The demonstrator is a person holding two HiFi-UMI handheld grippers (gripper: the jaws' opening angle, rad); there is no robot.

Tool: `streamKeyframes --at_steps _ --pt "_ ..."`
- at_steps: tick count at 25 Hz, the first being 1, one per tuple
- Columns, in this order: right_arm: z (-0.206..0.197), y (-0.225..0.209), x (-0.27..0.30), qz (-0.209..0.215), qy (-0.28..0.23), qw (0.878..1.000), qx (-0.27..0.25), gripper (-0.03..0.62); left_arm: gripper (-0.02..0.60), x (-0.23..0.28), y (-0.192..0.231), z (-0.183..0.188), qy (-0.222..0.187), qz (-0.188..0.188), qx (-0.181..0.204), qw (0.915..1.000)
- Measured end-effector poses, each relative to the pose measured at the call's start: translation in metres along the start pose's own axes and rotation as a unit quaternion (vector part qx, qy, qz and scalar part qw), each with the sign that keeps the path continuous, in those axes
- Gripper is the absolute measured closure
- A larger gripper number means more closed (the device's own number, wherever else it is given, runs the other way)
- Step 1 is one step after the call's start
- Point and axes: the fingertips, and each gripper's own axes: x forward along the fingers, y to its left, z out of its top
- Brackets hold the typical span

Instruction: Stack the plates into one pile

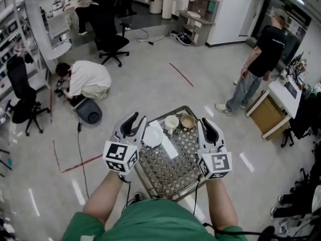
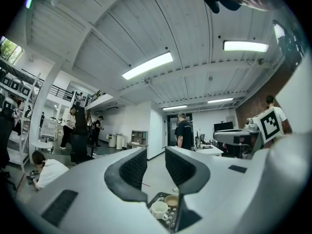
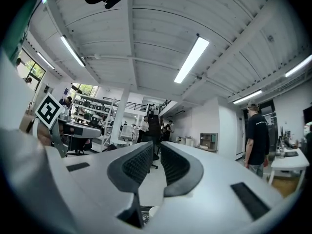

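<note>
A white plate [image 1: 152, 136] lies at the left of a small patterned table [image 1: 173, 170]. Behind it stand a white cup [image 1: 171, 123] and a brown bowl [image 1: 188, 121]. My left gripper [image 1: 134, 125] hovers level above the table's left edge, beside the plate, jaws a little apart and empty. My right gripper [image 1: 209, 129] hovers over the right edge, its jaws almost together and holding nothing. In the left gripper view the gripper [image 2: 156, 152] points across the room, with the cup [image 2: 159, 209] and bowl [image 2: 171, 200] low between its jaws. The right gripper [image 3: 157, 147] also looks out level.
A white paper strip [image 1: 169, 147] lies on the table beside the plate. One person crouches on the floor [image 1: 86, 80] at the left and another stands [image 1: 261, 59] at the right. Office chairs [image 1: 111, 43], desks and a floor cable [image 1: 80, 154] surround the table.
</note>
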Motion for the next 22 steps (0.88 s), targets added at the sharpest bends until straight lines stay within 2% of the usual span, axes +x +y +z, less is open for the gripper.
streamKeyframes --at_steps 13,22 --pt "0.018 0.013 0.009 0.019 -0.038 0.999 -0.032 0.549 0.454 0.004 0.005 0.004 0.003 0.005 0.005 1.0000" --pt "0.021 0.001 0.009 0.022 -0.046 0.998 -0.040 0.549 0.454 0.014 -0.004 0.005 0.005 0.009 0.008 0.9999"
